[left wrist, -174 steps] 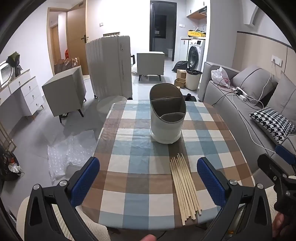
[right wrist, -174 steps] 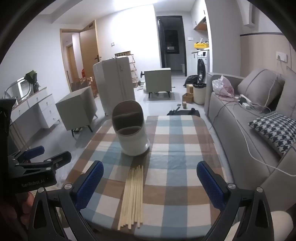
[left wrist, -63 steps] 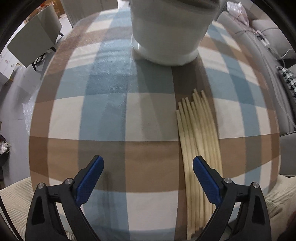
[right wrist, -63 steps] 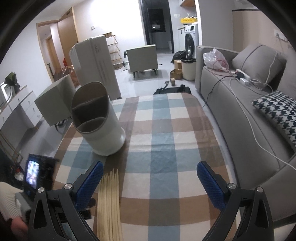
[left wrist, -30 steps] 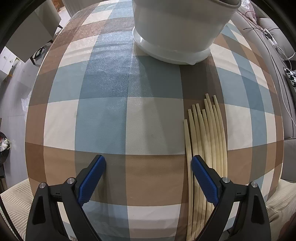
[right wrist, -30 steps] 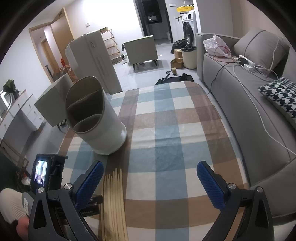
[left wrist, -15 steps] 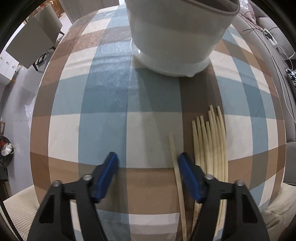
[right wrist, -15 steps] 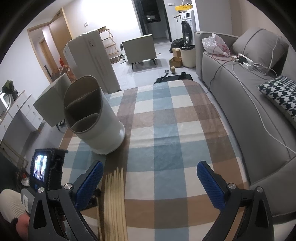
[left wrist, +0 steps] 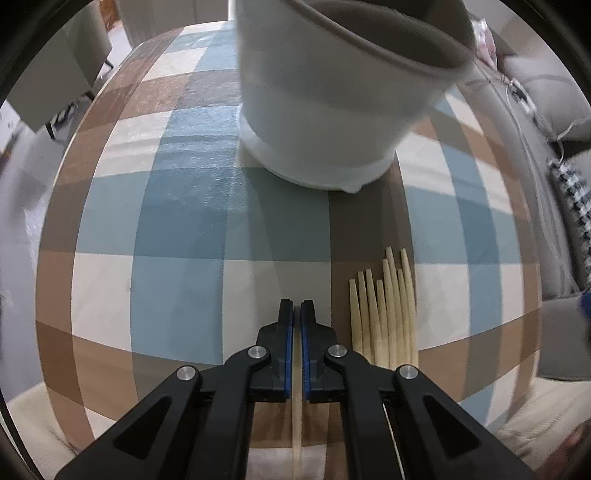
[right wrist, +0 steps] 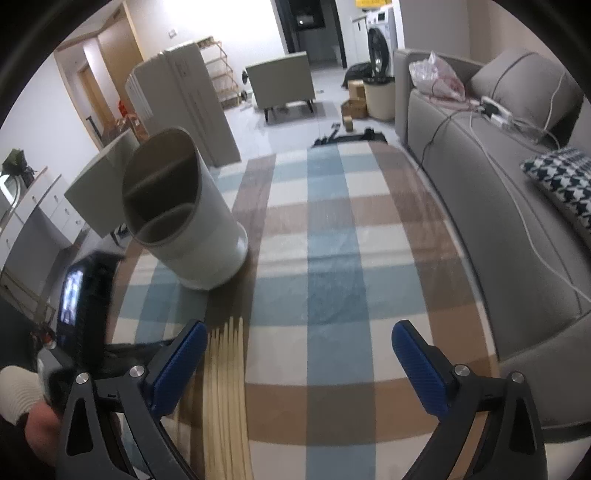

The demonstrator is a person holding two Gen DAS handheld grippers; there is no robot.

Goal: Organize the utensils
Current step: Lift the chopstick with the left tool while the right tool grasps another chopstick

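Closed since before, left gripper (left wrist: 297, 308) fingers pinch one chopstick (left wrist: 296, 424) — tip hidden; right gripper (right wrist: 295, 345) fingers wide

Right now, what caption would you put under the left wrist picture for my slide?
Left hand-held gripper shut on one chopstick, beside the remaining chopsticks, before the white utensil holder.

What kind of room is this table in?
Most likely the living area of a small flat. A grey sofa with a houndstooth cushion runs along the checked table, and a washing machine stands at the far end by a dark doorway.
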